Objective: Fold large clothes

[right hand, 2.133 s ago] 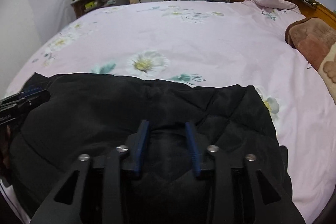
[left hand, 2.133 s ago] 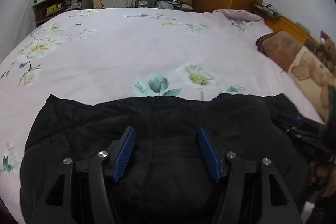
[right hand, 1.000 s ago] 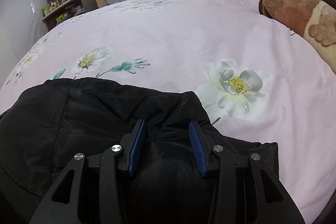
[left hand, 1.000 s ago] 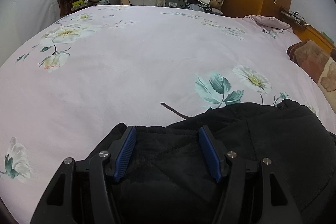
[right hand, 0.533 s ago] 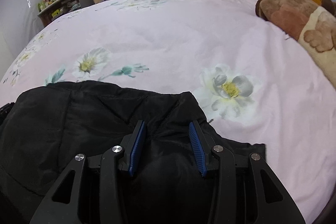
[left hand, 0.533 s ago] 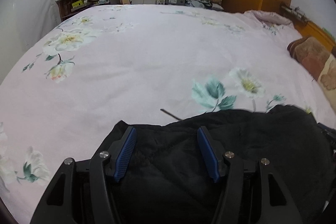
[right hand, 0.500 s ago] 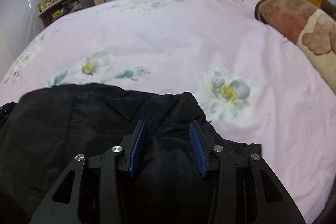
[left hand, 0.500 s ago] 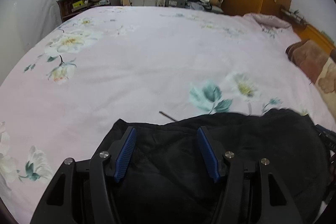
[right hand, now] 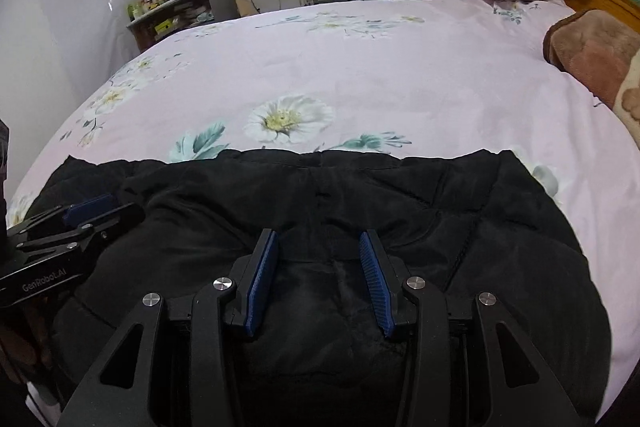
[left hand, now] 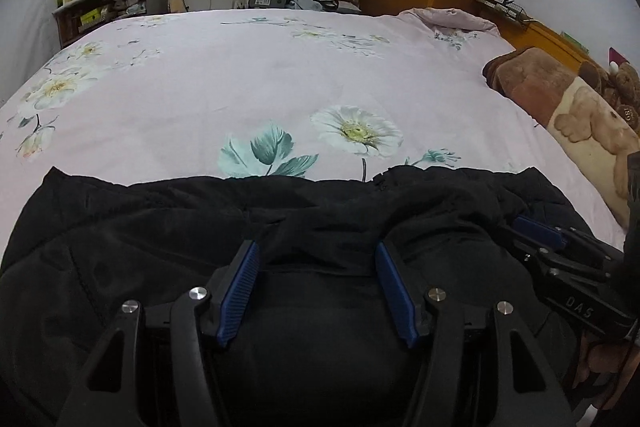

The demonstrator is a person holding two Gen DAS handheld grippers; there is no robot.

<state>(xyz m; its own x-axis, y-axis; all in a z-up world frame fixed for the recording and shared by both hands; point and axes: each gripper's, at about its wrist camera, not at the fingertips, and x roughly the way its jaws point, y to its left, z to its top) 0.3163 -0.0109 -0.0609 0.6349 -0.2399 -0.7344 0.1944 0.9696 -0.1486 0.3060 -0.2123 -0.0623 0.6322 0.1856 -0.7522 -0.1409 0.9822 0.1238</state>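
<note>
Your left claw (left hand: 316,259) sits low over the black jacket (left hand: 160,227), pointing forward across the bed (left hand: 240,79), its blue ribbed pads (left hand: 240,283) spread wide with a raised fold of dark fabric lying between them but not pinched. Your right claw (right hand: 318,247) is level with it on the other side of the garment, its pads (right hand: 262,275) parted a little less widely, and again the cloth between them lies loose, so both claws are open. Each claw shows in the other's view: the right one (left hand: 536,231) comes in from the far right edge of the left wrist view, and the left one (right hand: 86,205) comes in from the left edge of the right wrist view, both resting close above the jacket's surface.

You are working over a padded, quilted jacket, matte black, with stitched seams marking soft panels along its right side. It is bunched into a broad low mound at the near edge of the bed, its far edge running in a roughly straight line across the floral print. Between your right pads the cloth looks fuzzier, like a fleecy lining.

The bed cover is smooth pale pink cotton printed with white daisies (left hand: 356,131) and teal leaves. A plush brown blanket (left hand: 524,83) lies folded at the right side.
</note>
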